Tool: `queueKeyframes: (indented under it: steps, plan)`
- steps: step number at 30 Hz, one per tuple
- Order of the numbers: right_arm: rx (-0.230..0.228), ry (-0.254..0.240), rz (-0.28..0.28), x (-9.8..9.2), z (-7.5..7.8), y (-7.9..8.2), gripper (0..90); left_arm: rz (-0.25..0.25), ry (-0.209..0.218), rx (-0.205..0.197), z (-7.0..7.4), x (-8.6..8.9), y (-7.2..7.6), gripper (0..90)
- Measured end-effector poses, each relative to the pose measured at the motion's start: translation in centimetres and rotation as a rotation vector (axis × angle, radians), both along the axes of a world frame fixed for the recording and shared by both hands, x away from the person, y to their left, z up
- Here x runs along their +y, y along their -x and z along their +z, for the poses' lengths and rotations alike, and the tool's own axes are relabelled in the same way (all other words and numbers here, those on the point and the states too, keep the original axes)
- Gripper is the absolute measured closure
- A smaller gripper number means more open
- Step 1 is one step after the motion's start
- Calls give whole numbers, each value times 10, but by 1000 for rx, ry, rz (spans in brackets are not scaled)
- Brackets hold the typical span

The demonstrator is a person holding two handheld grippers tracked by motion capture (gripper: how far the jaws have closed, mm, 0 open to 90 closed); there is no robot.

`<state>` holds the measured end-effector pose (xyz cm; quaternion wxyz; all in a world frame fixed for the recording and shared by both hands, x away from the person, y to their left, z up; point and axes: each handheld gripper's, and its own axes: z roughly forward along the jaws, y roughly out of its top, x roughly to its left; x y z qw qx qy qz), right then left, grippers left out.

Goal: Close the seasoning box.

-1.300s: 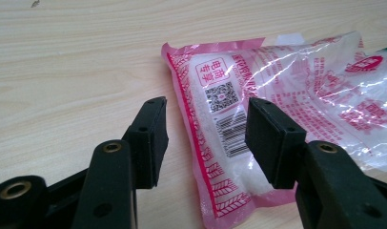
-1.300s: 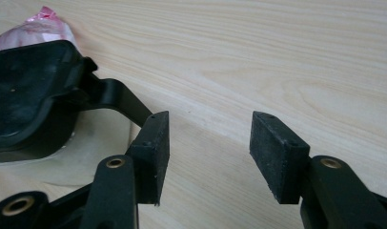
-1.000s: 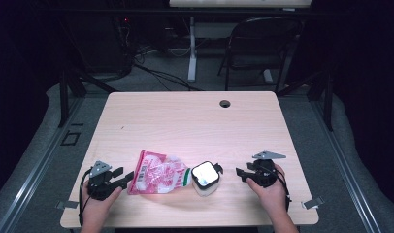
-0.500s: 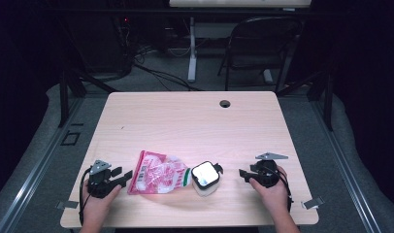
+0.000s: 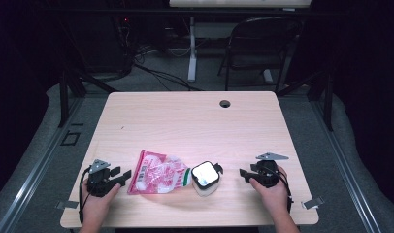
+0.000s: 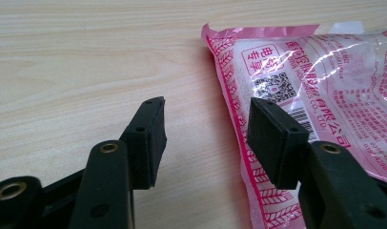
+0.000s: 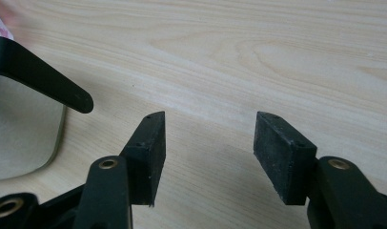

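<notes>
From the high view, little has changed over the last second: the pink bag lies near the table's near edge, touching the white container to its right, so no pickup has begun. The left gripper rests low just left of the bag. In the left gripper view, its jaws gape wide, one pad over the bag's edge, gripping nothing. In the right gripper view, the right gripper lies low, wide, empty.

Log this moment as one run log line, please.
left gripper: open, beside pink bag, not gripping | right gripper: open, holding nothing | white container: on table, between the grippers
</notes>
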<state>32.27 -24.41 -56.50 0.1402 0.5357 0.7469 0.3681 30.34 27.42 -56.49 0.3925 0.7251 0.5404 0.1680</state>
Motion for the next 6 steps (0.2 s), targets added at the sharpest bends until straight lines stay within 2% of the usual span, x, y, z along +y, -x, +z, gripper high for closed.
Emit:
queueKeyframes:
  steps: [6]
  plan:
    - [-9,4,-2,0,-1,0,437,9,0,-7,1,2,-1,466]
